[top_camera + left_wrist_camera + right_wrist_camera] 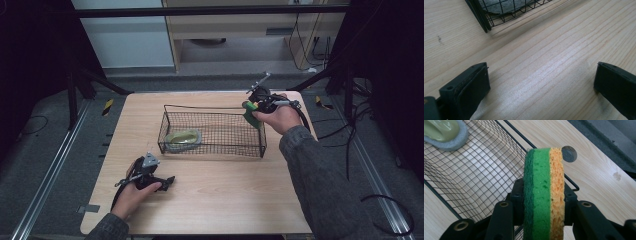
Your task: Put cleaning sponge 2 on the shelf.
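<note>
From the high view, the wire basket (212,132) sits in the middle of the bench (225,200), and the right hand-held gripper (253,111) hangs right over the basket's right end, clamped on a green and yellow sponge (249,113). The left hand-held gripper (165,183) rests on the bench well in front of the basket's left corner. Inside the basket, toward its left end, there's a pale green scrubber (183,138).

Left gripper view: jaws spread wide, nothing between them, just bare wood, with the basket's corner (482,18) up ahead.

Right gripper view: the sponge (544,192) stands on edge, squeezed between the two jaws, just above the basket's rim (521,142). The scrubber (442,132) lies in the basket, well apart from the sponge.
</note>
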Available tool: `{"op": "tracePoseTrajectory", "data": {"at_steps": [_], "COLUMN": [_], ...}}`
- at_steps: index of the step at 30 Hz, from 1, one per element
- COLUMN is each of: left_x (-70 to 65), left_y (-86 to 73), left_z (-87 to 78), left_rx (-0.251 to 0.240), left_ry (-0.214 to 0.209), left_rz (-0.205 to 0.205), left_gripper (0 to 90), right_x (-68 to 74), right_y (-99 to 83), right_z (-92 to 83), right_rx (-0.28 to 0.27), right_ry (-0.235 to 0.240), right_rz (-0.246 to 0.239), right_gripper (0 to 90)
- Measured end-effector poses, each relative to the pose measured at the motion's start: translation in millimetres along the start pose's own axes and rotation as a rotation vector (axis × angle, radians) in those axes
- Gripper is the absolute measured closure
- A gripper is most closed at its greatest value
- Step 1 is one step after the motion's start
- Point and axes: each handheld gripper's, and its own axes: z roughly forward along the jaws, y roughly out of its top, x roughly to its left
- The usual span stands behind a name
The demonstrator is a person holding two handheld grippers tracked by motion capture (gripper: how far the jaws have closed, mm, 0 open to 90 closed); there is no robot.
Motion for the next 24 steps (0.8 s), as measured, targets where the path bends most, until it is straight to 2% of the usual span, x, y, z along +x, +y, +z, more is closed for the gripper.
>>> {"op": "tracePoseTrajectory", "data": {"at_steps": [10, 13, 15, 24], "left_x": [0.8, 0.8, 0.8, 0.8], "left_y": [0.5, 0.6, 0.6, 0.6], "left_z": [0.5, 0.5, 0.5, 0.5], "left_rx": [0.000, 0.001, 0.001, 0.000], "left_ry": [-0.003, -0.003, -0.003, -0.003], "left_rz": [0.002, 0.002, 0.002, 0.002], "left_gripper": [0.0, 0.0, 0.0, 0.0], "right_x": [-7.4, -8.4, -10.2, -13.1], "right_y": [-2.3, -4.6, -6.6, -6.0], "right_z": [15.3, 21.0, 25.6, 30.2], "right_rx": [-0.007, 0.010, 0.004, -0.008], "right_ry": [0.010, 0.009, 0.018, 0.032], "right_rz": [0.015, 0.012, 0.030, 0.054], "right_gripper": [64.5, 64.5, 64.5, 64.6]}}
